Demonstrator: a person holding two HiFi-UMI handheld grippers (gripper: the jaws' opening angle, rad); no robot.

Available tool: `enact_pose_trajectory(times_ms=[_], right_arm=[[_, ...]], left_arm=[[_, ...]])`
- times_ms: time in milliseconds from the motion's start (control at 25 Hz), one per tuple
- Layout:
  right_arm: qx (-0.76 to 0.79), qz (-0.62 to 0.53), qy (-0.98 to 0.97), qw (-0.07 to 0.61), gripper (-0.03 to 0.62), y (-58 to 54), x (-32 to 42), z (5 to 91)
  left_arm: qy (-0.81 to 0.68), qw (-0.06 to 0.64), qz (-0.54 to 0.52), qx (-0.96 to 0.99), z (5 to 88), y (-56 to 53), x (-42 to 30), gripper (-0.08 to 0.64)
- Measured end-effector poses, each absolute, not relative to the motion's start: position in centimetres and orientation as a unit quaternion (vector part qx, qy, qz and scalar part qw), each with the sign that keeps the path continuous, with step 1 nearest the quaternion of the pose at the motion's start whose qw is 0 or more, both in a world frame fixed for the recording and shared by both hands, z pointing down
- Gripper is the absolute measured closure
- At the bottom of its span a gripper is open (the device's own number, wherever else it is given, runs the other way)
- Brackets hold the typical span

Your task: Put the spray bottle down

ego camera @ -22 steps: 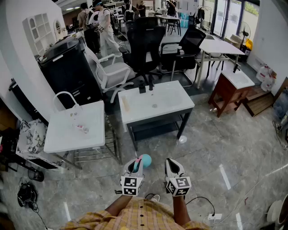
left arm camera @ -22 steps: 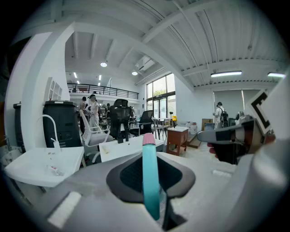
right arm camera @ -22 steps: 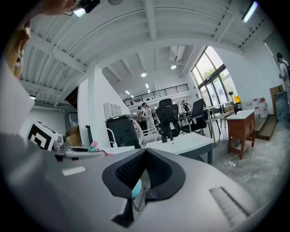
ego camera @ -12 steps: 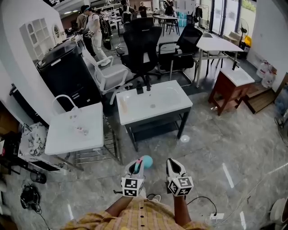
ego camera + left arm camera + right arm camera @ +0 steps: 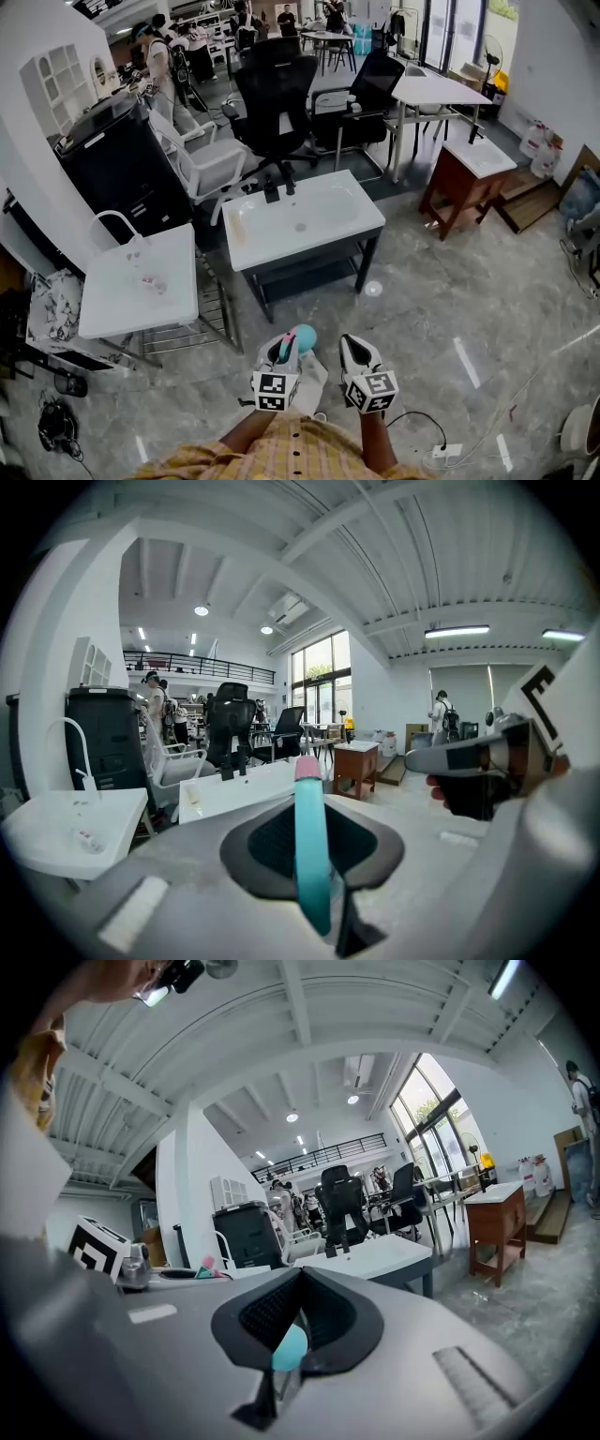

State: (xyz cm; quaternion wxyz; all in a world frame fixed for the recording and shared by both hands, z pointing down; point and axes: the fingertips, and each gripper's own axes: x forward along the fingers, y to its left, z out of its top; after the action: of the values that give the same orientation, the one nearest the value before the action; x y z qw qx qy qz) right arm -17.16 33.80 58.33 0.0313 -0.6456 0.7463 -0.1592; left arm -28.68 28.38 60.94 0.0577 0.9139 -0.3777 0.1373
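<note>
The spray bottle (image 5: pixel 302 335) is teal with a pink tip, and my left gripper (image 5: pixel 284 347) is shut on it low in the head view, above the grey stone floor. In the left gripper view the bottle shows as a teal strip (image 5: pixel 310 855) with a pink end standing between the dark pads. My right gripper (image 5: pixel 356 348) is level beside it on the right, its jaws together. In the right gripper view a small teal patch (image 5: pixel 290 1347) shows in the narrow slit of the right gripper (image 5: pixel 298 1324); I cannot tell what it is.
A white sink unit (image 5: pixel 302 221) on a dark frame stands straight ahead. A low white table (image 5: pixel 141 283) with a curved handle is at the left. Black office chairs (image 5: pixel 277 94) stand behind, and a brown cabinet (image 5: pixel 466 183) at the right. A power strip (image 5: pixel 441 452) lies on the floor.
Both grippers keep their place and their hold. The sink unit and the rest of the room have slid slightly left in the head view.
</note>
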Motion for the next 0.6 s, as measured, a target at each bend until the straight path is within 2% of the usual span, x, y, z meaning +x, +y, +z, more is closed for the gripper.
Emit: enact_pose_trajectory(times_ms=[600], right_arm=[[-0.663, -0.149, 0.733, 0.020, 0.594, 21.2, -7.2, 56.6]], left_arm=[[-0.373, 0.063, 0.114, 0.919, 60.1, 14.5, -20.2, 0.509]])
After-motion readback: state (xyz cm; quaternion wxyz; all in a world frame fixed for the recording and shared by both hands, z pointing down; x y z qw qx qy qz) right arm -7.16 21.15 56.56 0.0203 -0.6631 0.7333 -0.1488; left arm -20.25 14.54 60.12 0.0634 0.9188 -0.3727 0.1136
